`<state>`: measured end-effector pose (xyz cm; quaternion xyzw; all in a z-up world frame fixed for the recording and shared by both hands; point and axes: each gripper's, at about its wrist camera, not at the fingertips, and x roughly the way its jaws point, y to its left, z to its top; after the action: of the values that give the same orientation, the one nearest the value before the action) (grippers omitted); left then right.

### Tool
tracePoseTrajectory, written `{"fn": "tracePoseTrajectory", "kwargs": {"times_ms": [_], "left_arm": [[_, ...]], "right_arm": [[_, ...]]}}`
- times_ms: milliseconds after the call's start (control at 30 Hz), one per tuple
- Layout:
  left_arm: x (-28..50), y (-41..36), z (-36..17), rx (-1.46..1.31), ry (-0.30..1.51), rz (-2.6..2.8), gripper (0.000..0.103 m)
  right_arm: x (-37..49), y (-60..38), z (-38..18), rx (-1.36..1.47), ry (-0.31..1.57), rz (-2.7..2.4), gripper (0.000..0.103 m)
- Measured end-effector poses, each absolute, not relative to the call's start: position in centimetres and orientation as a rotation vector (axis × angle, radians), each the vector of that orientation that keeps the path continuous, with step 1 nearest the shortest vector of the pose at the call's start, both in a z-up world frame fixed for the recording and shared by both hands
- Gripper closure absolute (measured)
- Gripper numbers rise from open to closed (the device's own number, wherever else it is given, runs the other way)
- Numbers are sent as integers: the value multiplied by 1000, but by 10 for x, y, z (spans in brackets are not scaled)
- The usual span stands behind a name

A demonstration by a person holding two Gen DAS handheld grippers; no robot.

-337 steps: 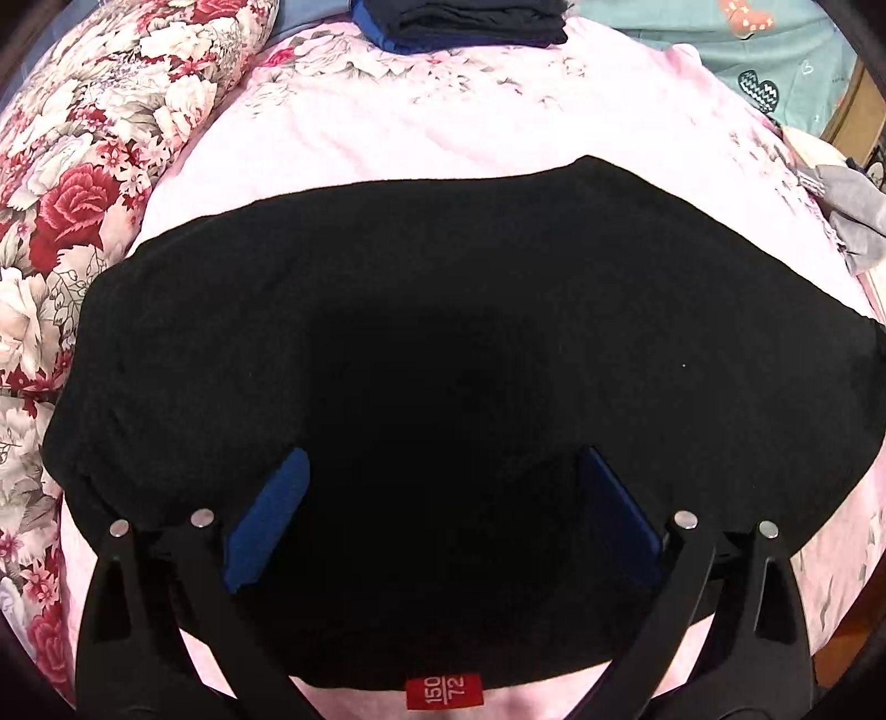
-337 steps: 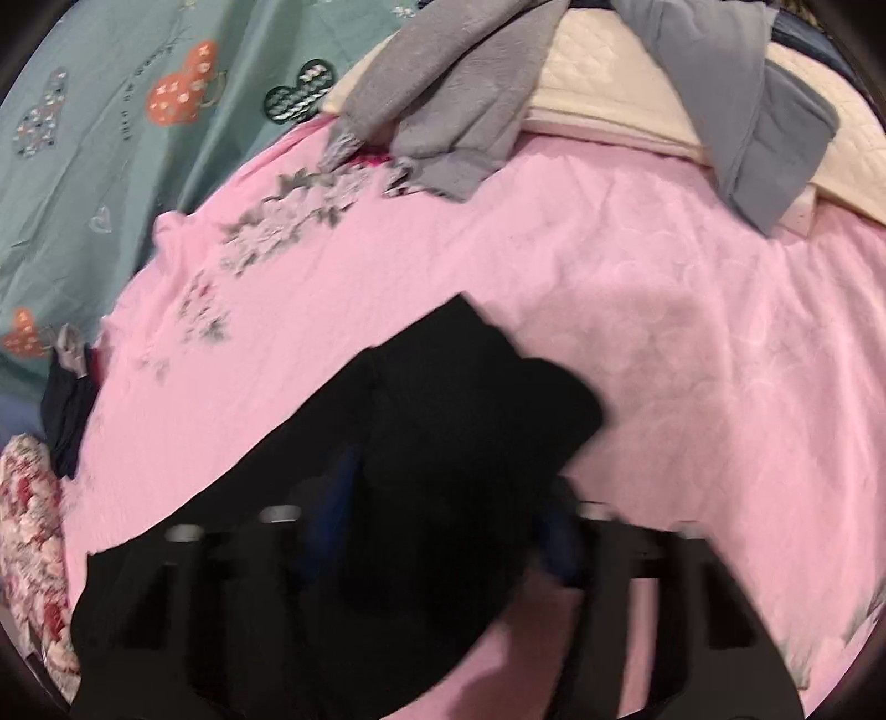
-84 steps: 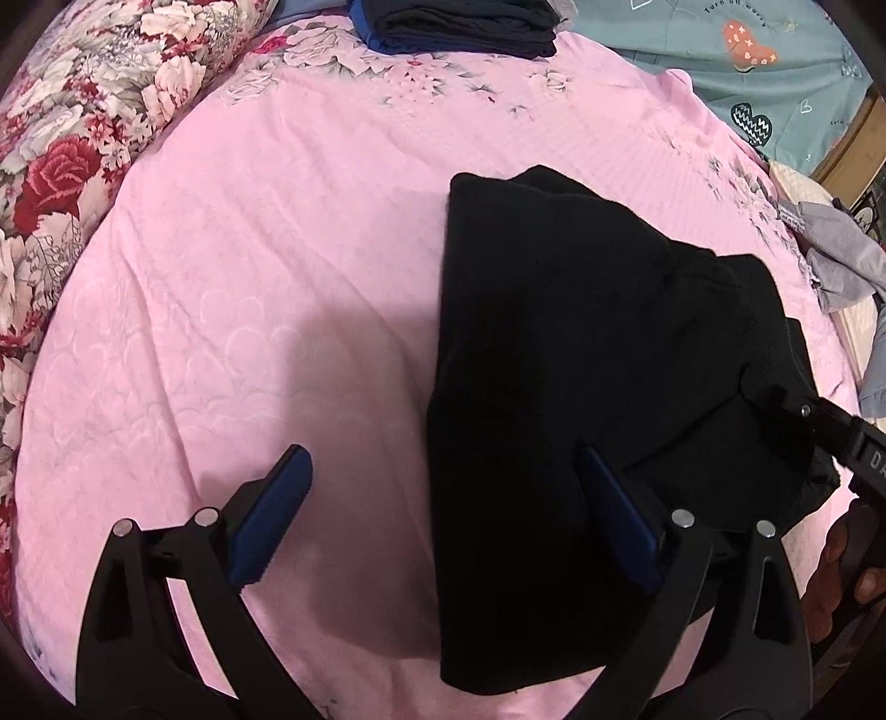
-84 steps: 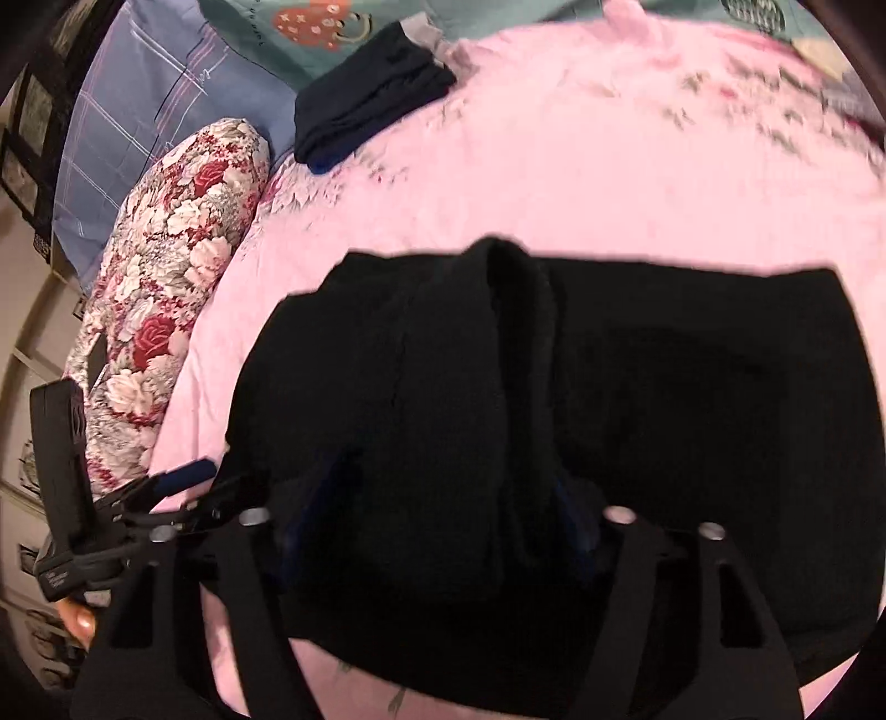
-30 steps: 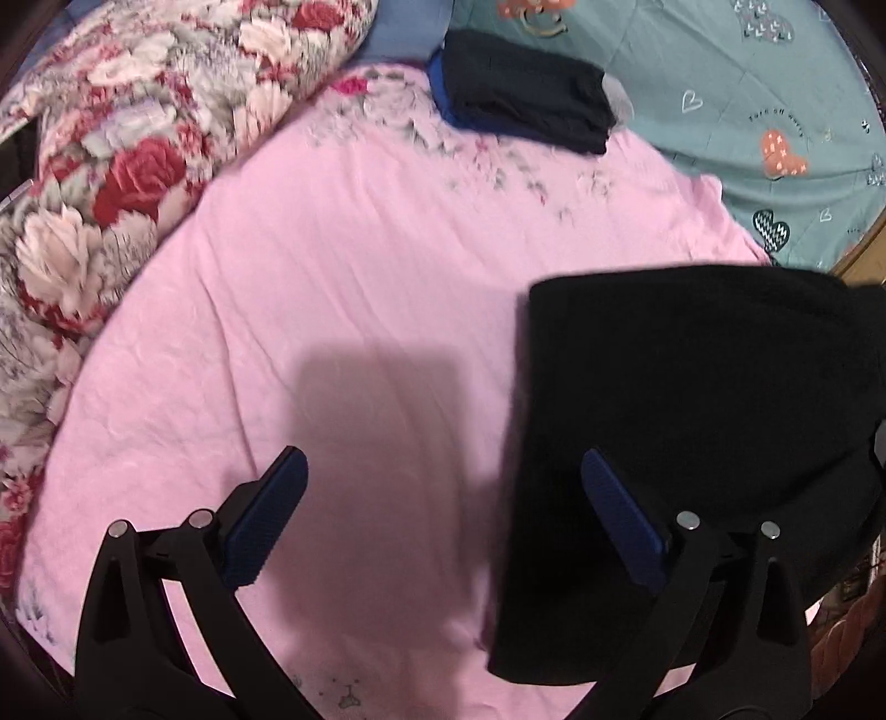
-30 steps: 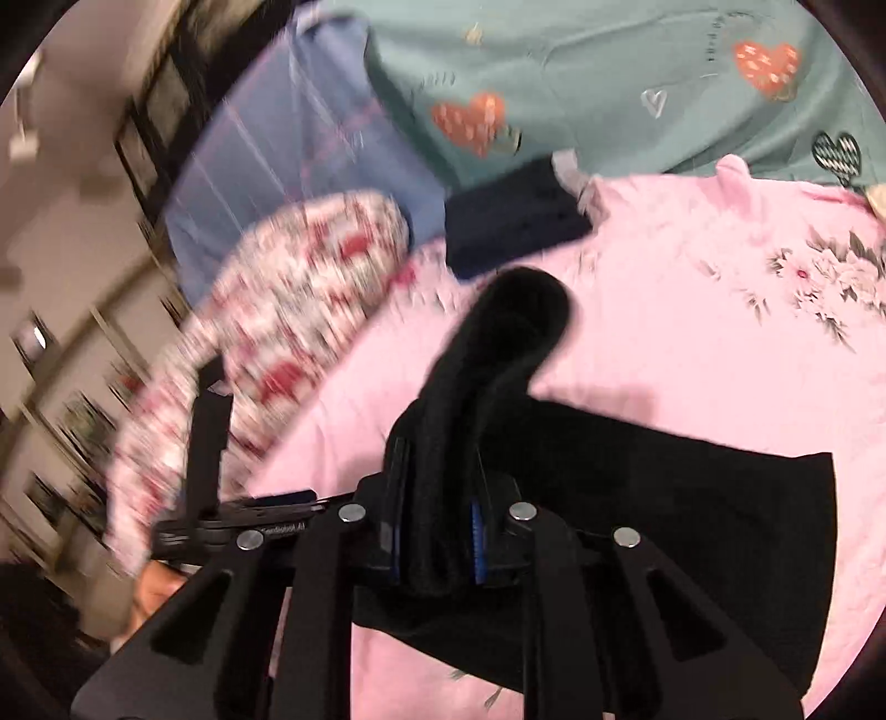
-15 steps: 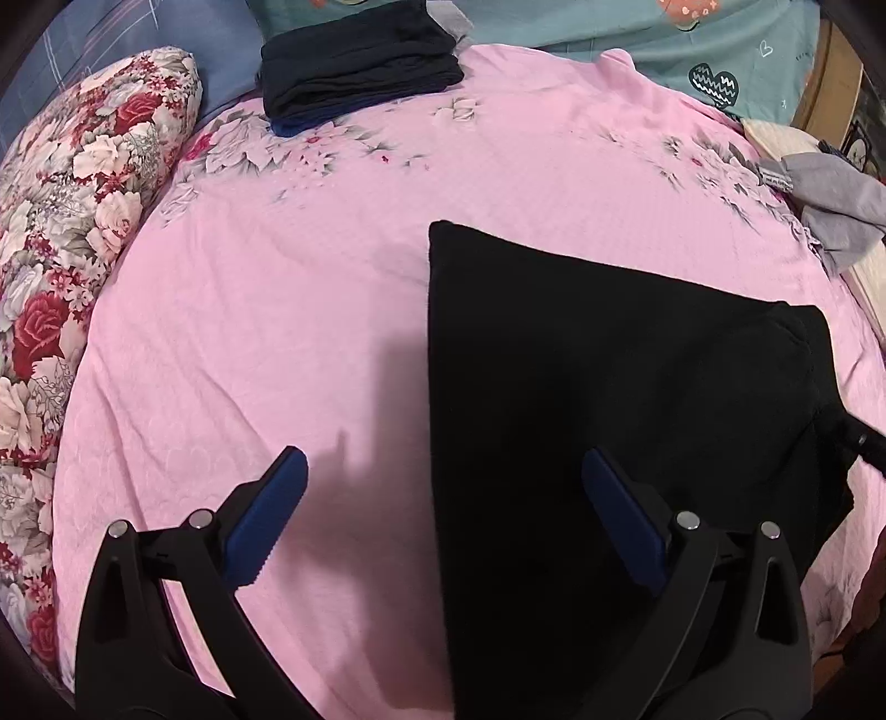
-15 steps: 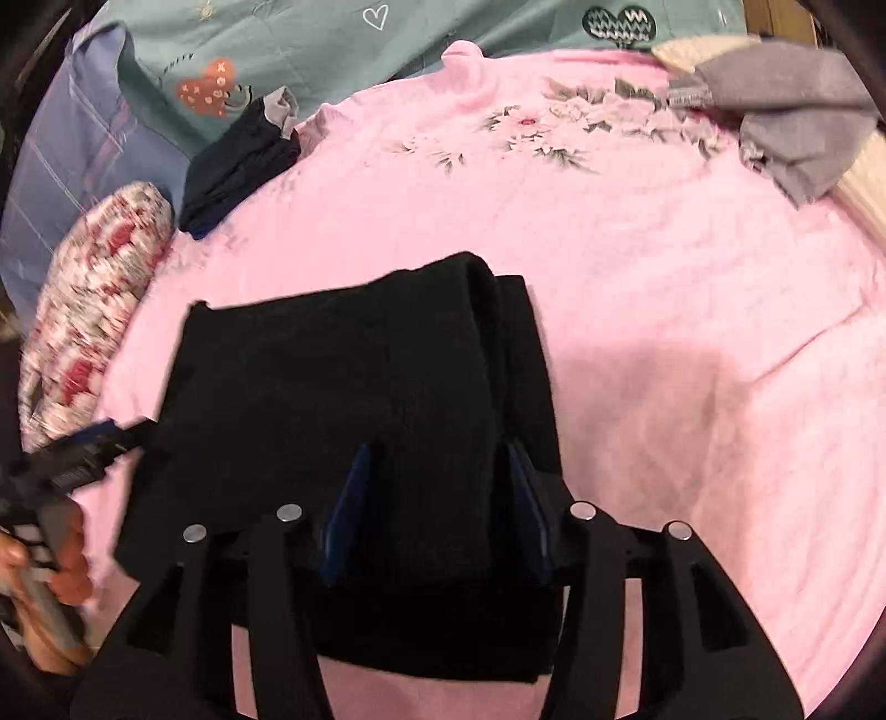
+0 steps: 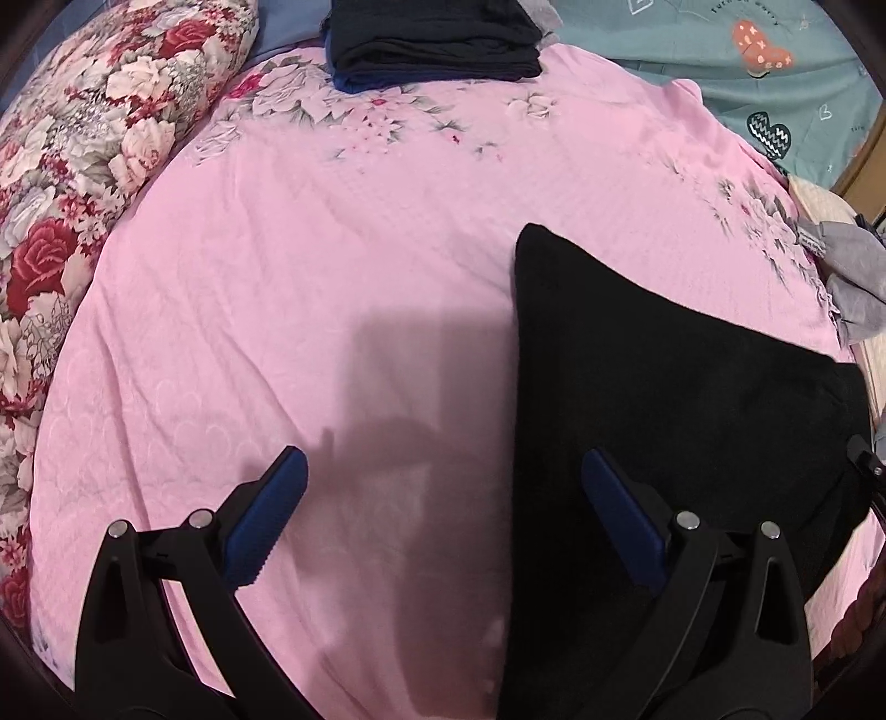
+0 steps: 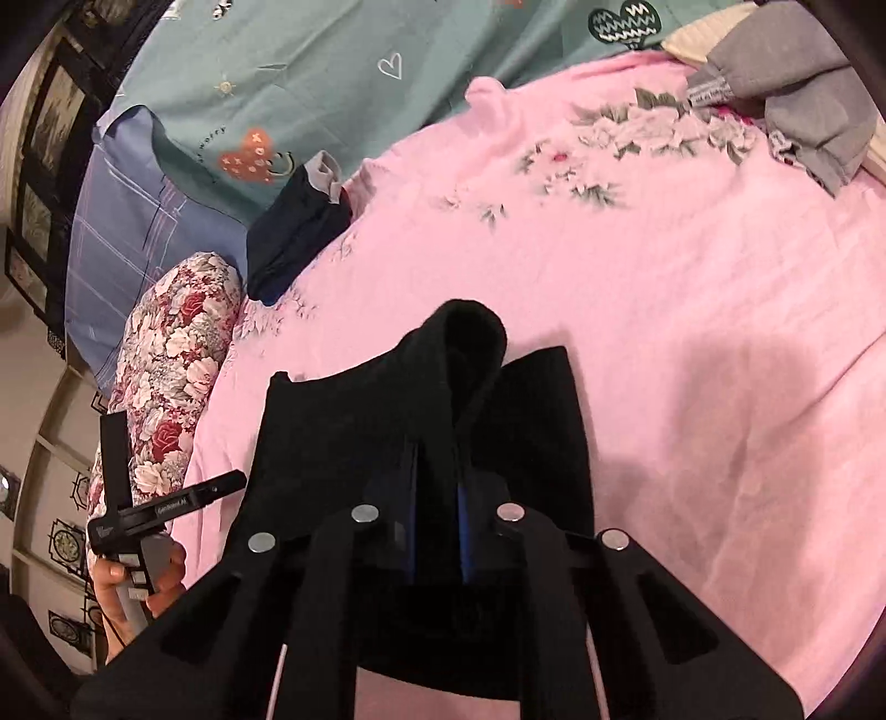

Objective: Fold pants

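Observation:
The black pants (image 9: 664, 421) lie folded on the pink bedspread (image 9: 332, 266), at the right of the left wrist view. My left gripper (image 9: 443, 504) is open and empty, its right finger over the pants' left edge. In the right wrist view my right gripper (image 10: 437, 487) is shut on a bunched fold of the black pants (image 10: 465, 354) and lifts it above the rest of the garment (image 10: 343, 432). The left gripper's body and the hand holding it show at the lower left (image 10: 149, 509).
A stack of folded dark clothes (image 9: 432, 39) lies at the far end of the bed. A floral pillow (image 9: 83, 138) lines the left side. Grey garments (image 9: 853, 277) lie at the right edge. A teal blanket (image 10: 332, 72) lies beyond the pink spread.
My right gripper has closed on a fold of the pants and raised it. My left gripper has shifted left, so the pants sit further right in its view.

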<state>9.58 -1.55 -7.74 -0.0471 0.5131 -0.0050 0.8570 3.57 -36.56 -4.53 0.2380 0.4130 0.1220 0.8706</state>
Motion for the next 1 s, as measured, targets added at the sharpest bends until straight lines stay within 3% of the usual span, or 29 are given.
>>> {"fn": "tracePoseTrajectory", "kwargs": {"times_ms": [67,133,267,433,500,733,800,867,900,933,1000], "left_arm": [[98,-22,-80,-77,1079,-22,2],[101,-30,-91,-29,1117,-27,2],[103,-30,-96,-42,1145,-52,2],[121,-35,-74,-81,1065,-48,2],[141,-46,-78,-51,1069,-24,2],[184,-29,-108,-105,1151,18,2],[182,-20,-103,-134,1172,35,2],[173,-11,-98,-183,1188,24,2],[167,-8,-96,-217,1192,6,2],[161,-6,-95,-252,1198,-19,2],[139,-6,-95,-315,1225,-93,2]], "right_arm": [[37,-373,-55,500,886,196,92],[41,-374,-72,449,936,95,85],[37,-370,-66,365,955,19,50],[33,-373,-24,374,754,28,50],[49,-356,-21,379,742,124,58],[118,-309,-76,487,1039,299,59],[115,-328,-83,501,1029,247,84],[100,-347,-74,530,993,242,87],[90,-355,-68,544,976,232,73],[77,-364,-59,552,948,213,67],[47,-369,-43,528,879,234,39]]}}
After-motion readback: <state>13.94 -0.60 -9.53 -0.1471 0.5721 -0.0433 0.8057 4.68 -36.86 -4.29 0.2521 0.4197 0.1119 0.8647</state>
